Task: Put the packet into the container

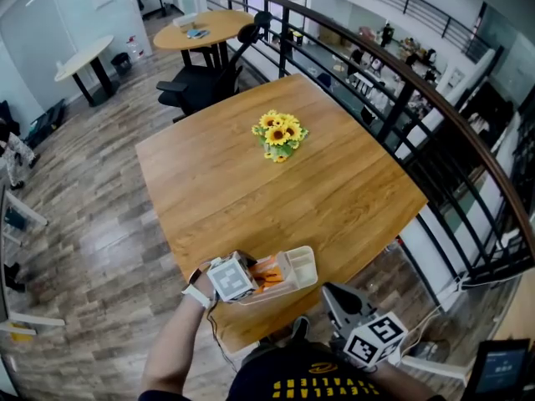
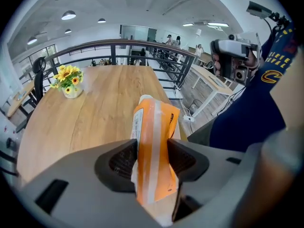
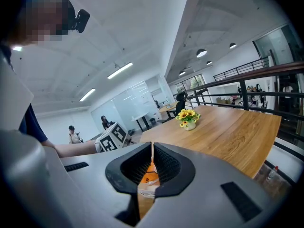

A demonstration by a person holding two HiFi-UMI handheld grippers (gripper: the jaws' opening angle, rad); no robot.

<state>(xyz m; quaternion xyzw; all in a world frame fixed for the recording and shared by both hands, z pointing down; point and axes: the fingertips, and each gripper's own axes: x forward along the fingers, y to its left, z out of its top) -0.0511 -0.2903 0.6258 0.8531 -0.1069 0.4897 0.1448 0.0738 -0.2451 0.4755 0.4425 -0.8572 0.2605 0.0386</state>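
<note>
Orange packet (image 2: 153, 141) sits clamped between the jaws of your left gripper (image 1: 248, 280), right at the left end of the clear container (image 1: 303, 266) and apparently dipping inside. Your right gripper (image 3: 152, 164) hangs just right of the container, off the table (image 1: 251, 174) edge, jaws pressed together on nothing. What's left, I judge: settle the packet in and let go.

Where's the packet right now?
Head view, bottom left: the packet is clamped in the left claw, at the left end of the container on the table's near edge.
</note>
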